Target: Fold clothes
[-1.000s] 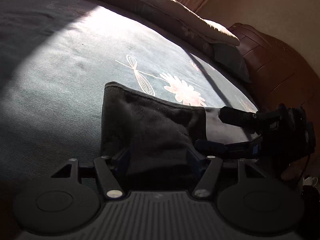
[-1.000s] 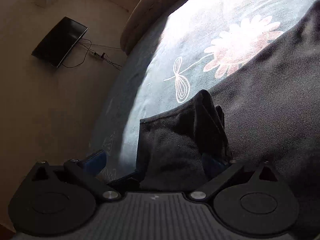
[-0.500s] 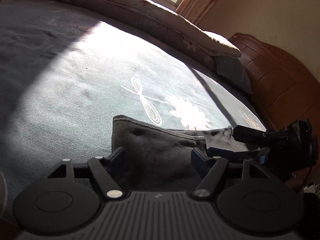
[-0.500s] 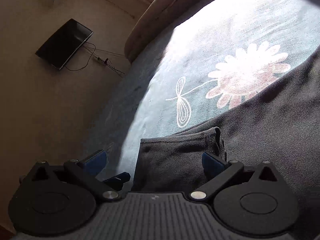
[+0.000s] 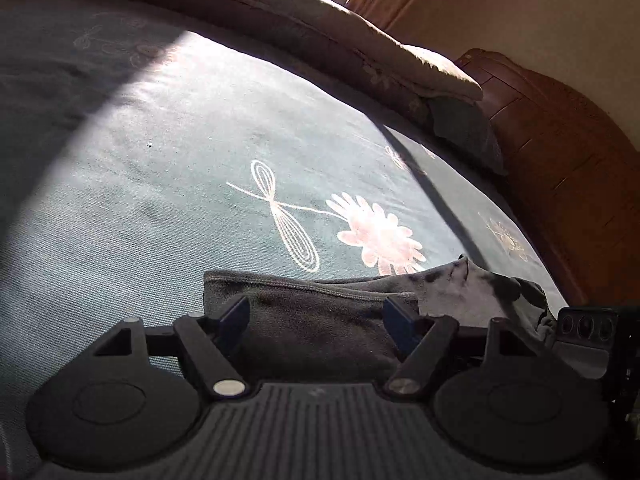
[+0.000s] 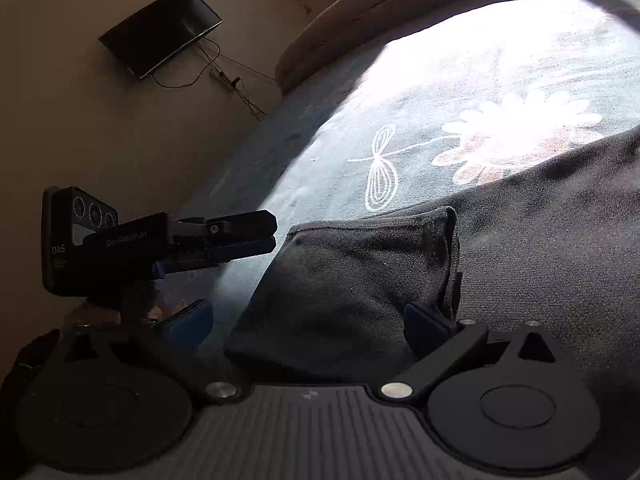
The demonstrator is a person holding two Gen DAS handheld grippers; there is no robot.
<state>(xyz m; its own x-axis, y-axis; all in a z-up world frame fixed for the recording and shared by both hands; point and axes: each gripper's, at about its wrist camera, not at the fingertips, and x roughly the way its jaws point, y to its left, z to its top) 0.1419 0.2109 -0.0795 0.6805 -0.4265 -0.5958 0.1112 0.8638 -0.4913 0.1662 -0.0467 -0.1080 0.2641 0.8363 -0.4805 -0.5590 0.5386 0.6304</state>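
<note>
The dark garment point(image 5: 320, 320) lies folded on the bed point(image 5: 160, 208), just below the printed flower point(image 5: 380, 236). The left gripper point(image 5: 316, 316) straddles its hem, jaws opening, pads clear of cloth. The right gripper point(image 6: 308, 320) stands released too. Risk: a retreating pad snags the hem and drags the fold open.

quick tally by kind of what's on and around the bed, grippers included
dark grey garment: 1
beige rolled quilt: 1
grey pillow: 1
black wall-mounted tv: 1
handheld grippers: 2, left gripper with jaws opening over the garment, right gripper open
total: 6
</note>
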